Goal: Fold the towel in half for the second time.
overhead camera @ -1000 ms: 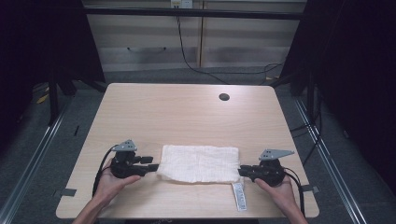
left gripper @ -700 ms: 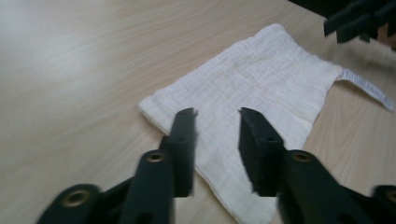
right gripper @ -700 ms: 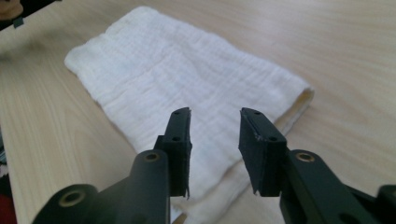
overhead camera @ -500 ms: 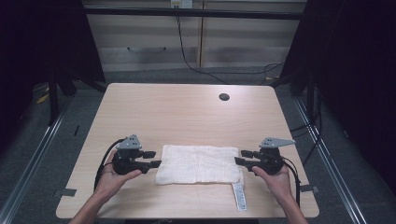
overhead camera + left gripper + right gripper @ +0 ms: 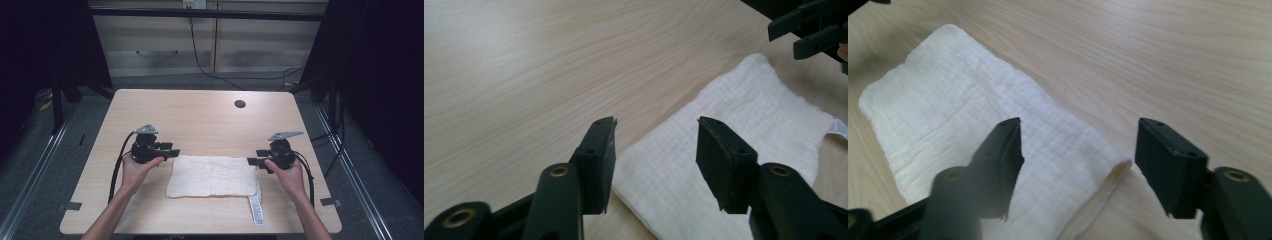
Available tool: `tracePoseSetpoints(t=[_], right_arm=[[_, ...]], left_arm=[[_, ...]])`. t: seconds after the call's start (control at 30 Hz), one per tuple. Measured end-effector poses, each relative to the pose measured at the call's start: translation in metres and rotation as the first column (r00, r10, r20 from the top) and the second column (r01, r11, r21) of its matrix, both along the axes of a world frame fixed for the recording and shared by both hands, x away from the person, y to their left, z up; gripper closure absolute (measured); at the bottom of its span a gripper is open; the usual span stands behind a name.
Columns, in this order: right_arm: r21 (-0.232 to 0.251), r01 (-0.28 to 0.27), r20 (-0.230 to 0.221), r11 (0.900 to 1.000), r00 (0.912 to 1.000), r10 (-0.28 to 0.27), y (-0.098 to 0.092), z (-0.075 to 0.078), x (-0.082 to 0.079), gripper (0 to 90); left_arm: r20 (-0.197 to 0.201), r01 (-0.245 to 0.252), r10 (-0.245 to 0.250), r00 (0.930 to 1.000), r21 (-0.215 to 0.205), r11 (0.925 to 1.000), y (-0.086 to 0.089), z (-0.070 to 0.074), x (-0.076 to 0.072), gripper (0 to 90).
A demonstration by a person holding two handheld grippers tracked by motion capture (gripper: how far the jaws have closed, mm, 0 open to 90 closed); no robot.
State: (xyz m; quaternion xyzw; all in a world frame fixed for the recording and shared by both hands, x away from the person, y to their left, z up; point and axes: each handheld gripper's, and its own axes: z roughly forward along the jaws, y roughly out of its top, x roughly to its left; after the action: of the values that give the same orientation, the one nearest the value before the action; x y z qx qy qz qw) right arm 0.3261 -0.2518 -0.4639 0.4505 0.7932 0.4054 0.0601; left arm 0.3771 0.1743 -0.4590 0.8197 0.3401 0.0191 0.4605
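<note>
Here the white cloth (image 5: 212, 176) lies folded into a flat rectangle in the lower middle of the high view, near the front edge of the wooden table (image 5: 200, 115), with its label tag (image 5: 255, 210) trailing out from its lower right corner. The left gripper (image 5: 172, 153) sits at the cloth's upper left corner and the right gripper (image 5: 254, 162) at its upper right corner; in each gripper view the black jaws stand apart with nothing between them, the cloth's edge just beyond their tips. Judging from this, a fold is already made and the cloth lies released. What seems left is to take both far corners again for another fold, or to draw the hands away. A small dark hole (image 5: 240, 104) marks the upper right of the tabletop.
</note>
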Motion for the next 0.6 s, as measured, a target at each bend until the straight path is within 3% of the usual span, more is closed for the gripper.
tracePoseSetpoints(t=[0.07,0.13,0.17,0.23,0.33,0.43,0.6], right_arm=[[0.011,-0.006,-0.003,1.0,1.0,0.006,0.0,-0.006,0.005,35.5],[-0.032,-0.009,-0.013,0.999,0.9999,0.009,0.002,-0.01,0.01,34.1],[-0.037,-0.019,-0.013,0.999,0.9998,0.018,0.002,-0.011,0.013,36.1],[-0.035,-0.016,0.0,0.999,0.9999,0.016,0.002,-0.011,0.016,45.0],[-0.027,-0.011,0.009,1.0,0.9999,0.012,-0.001,-0.015,0.02,58.1],[-0.046,-0.012,-0.003,0.999,0.9999,0.011,-0.004,-0.022,0.023,63.3],[-0.045,-0.033,-0.015,0.998,0.9994,0.033,-0.005,-0.027,0.024,63.0]], left_arm=[[-0.015,-0.002,0.002,0.9999,0.019,0.9998,-0.003,-0.008,0.005,44.8],[-0.022,0.003,-0.002,0.9998,0.019,0.9998,-0.003,-0.013,0.007,44.1],[-0.037,0.002,-0.001,0.9993,0.007,1.0,-0.002,-0.015,0.009,43.5],[-0.018,0.0,0.0,0.9998,0.023,0.9997,-0.002,-0.017,0.008,45.3],[0.008,0.027,-0.027,0.9996,0.023,0.9994,-0.002,-0.019,0.005,59.8],[0.008,0.052,-0.053,0.9986,0.019,0.9984,-0.004,-0.023,0.004,69.6],[0.009,0.066,-0.067,0.9977,0.053,0.9964,-0.008,-0.033,0.004,75.8]])
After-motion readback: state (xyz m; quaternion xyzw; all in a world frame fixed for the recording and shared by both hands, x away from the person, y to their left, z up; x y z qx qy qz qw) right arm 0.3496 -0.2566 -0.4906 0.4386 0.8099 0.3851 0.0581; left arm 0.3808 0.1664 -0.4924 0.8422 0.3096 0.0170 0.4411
